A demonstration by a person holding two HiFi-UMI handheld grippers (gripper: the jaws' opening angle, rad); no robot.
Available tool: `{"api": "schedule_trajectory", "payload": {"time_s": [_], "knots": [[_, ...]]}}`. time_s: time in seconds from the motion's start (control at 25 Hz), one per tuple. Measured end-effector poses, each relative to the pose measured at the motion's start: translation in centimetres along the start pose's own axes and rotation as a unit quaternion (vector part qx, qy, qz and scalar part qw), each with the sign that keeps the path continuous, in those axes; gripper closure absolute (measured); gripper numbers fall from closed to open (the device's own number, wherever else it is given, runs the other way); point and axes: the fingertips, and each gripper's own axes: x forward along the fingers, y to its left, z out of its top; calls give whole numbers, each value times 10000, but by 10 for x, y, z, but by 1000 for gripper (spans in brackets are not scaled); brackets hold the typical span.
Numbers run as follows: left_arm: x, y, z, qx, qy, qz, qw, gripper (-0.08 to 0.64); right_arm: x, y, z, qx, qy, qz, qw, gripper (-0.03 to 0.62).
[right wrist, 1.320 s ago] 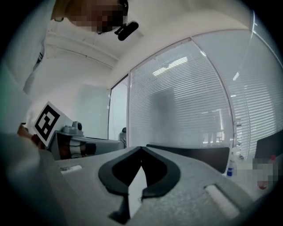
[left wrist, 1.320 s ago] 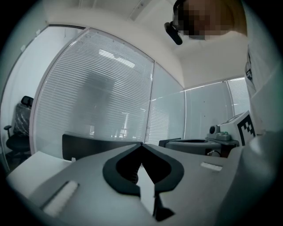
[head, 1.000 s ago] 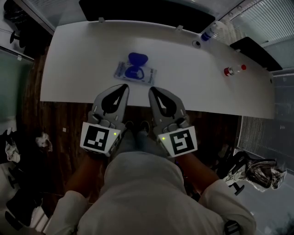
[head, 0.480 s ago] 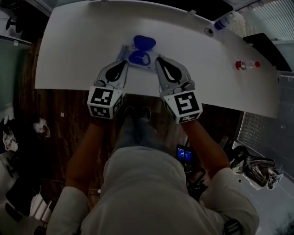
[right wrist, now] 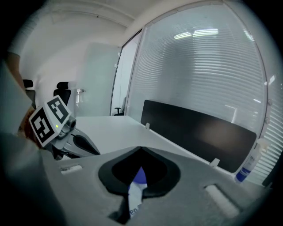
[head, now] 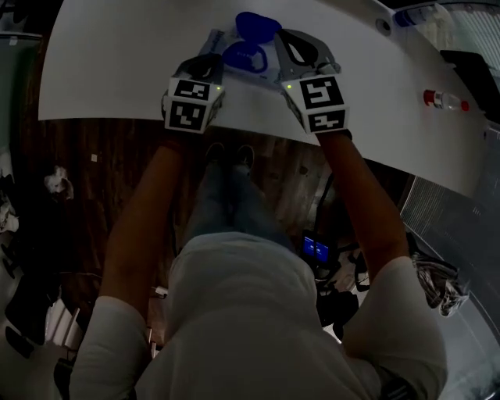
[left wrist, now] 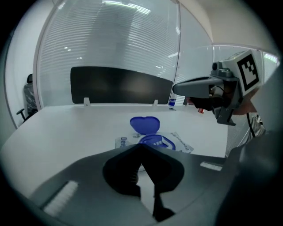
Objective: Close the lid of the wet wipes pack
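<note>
Closed in a lot over the last second. Out at the near edge of the surface (head: 109, 74) before, now well over it, with the white top filling the upper part of the head view.

Left gripper (head: 212, 41) and right gripper (head: 283, 36) pushed forward and parked on either side of the wet wipes pack (head: 231, 48), left one just beside its left end, right one just beside its right.

Pack looks unshifted: lying flat near the front edge, between the two.

Lid (head: 256, 24) not closed yet, standing up at the far side of the blue opening, hinged right back.

Fingers pinched together on both, tips meeting, nothing caught in either. Pack only glimpsed through the slot behind the tips in the right gripper view.

Reads as approach finished, actual closing not started. Probably next: getting a tip behind the lid and tipping it forward and down, with the other side steadying the pack against sliding.
</note>
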Motion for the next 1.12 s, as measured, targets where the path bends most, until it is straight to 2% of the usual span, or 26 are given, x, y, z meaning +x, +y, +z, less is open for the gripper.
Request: {"api": "schedule_trajectory", "payload": {"time_s": [0.24, 0.48, 0.72, 0.92, 1.12], "knots": [[22, 10, -33, 47, 479, 152, 9987, 558, 49, -36, -40, -210, 613, -61, 9979, 592], [32, 9, -47, -11, 605, 136, 9981, 558, 87, -67, -72, -553, 1023, -61, 9932, 592], [36, 8, -49, 164, 786, 163, 9966, 558, 115, -86, -100, -733, 1382, 34, 9877, 592], [36, 8, -54, 170, 867, 162, 9960, 558, 124, -87, -114, -669, 1440, 301, 9869, 592], [37, 7, -54, 184, 902, 142, 9956, 558, 120, -68, -104, -623, 1090, 818, 9887, 592]]}}
